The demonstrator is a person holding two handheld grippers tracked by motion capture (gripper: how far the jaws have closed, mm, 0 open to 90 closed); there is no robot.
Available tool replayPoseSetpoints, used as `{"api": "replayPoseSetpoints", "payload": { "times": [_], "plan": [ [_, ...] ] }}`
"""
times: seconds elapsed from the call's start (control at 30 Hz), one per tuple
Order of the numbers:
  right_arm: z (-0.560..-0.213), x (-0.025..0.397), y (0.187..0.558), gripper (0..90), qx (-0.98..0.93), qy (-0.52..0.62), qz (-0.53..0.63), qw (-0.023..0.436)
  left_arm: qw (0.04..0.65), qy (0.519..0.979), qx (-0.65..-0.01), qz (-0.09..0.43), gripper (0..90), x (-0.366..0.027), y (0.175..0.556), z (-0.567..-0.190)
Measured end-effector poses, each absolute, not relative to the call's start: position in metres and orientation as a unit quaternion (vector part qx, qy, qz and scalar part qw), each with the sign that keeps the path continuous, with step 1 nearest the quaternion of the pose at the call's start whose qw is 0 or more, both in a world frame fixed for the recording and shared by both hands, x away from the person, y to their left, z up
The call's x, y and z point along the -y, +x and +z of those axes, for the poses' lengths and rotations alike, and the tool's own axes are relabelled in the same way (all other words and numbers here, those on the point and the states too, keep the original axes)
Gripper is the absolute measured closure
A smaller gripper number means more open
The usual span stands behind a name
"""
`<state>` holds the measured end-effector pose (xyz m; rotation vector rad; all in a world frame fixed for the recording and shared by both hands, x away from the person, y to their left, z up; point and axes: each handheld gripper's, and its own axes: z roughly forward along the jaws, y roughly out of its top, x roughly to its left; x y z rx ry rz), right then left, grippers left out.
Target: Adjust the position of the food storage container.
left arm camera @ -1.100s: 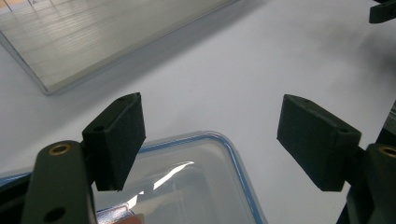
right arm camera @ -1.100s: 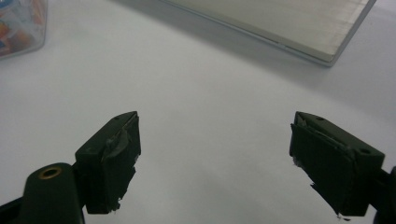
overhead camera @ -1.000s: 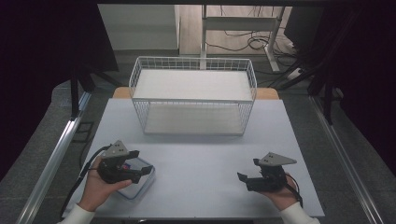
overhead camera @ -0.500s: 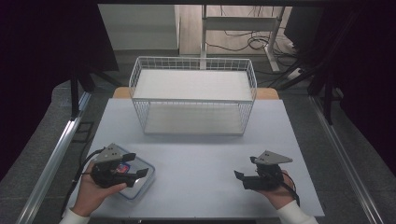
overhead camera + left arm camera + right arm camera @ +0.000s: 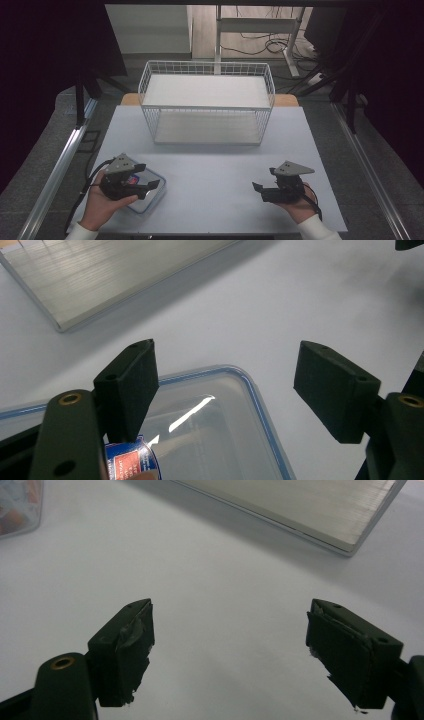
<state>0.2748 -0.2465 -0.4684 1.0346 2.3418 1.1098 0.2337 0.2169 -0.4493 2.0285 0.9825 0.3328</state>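
A clear plastic food box with a blue-rimmed lid (image 5: 150, 196) (image 5: 235, 425) lies at the table's front left; a red and blue label shows on its lid. My left gripper (image 5: 148, 177) (image 5: 225, 390) hovers over the box, open, one jaw above the lid and the other past its rim. Near the front right, my right gripper (image 5: 259, 189) (image 5: 227, 645) is held open just above the bare tabletop, nothing between its jaws.
A white wire basket (image 5: 207, 82) with a pale shelf board stands at the back middle of the table; its board edge (image 5: 65, 322) (image 5: 345, 547) shows in both gripper views. The light grey tabletop (image 5: 210, 170) stretches between the grippers. Metal rails run along both table sides.
My left gripper has drawn back toward the front edge and dropped lower over the box. The right gripper has barely shifted.
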Motion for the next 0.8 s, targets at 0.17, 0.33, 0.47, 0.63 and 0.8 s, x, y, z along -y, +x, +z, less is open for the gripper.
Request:
{"api": "replayPoseSetpoints", "payload": {
  "times": [0.17, 0.33, 0.47, 0.63, 0.8],
  "plan": [
    [-0.467, 0.246, 0.273, 19.5, -0.826, 0.365, 0.392, 0.174, 0.422, 0.805, -0.396, 0.134, 25.2, -0.22, 0.233, -0.447],
    [-0.465, 0.244, 0.272, 19.5, -0.825, 0.366, 0.393, 0.175, 0.422, 0.804, -0.397, 0.137, 25.3, -0.228, 0.232, -0.438],
    [-0.465, 0.245, 0.27, 19.5, -0.826, 0.366, 0.392, 0.175, 0.409, 0.81, -0.399, 0.137, 25.4, -0.238, 0.226, -0.433],
    [-0.464, 0.248, 0.268, 19.4, -0.823, 0.367, 0.396, 0.177, 0.39, 0.813, -0.411, 0.134, 30.3, -0.26, 0.209, -0.428],
    [-0.464, 0.246, 0.268, 19.4, -0.824, 0.367, 0.395, 0.176, 0.369, 0.826, -0.409, 0.124, 51.8, -0.267, 0.2, -0.433]
  ]
}}
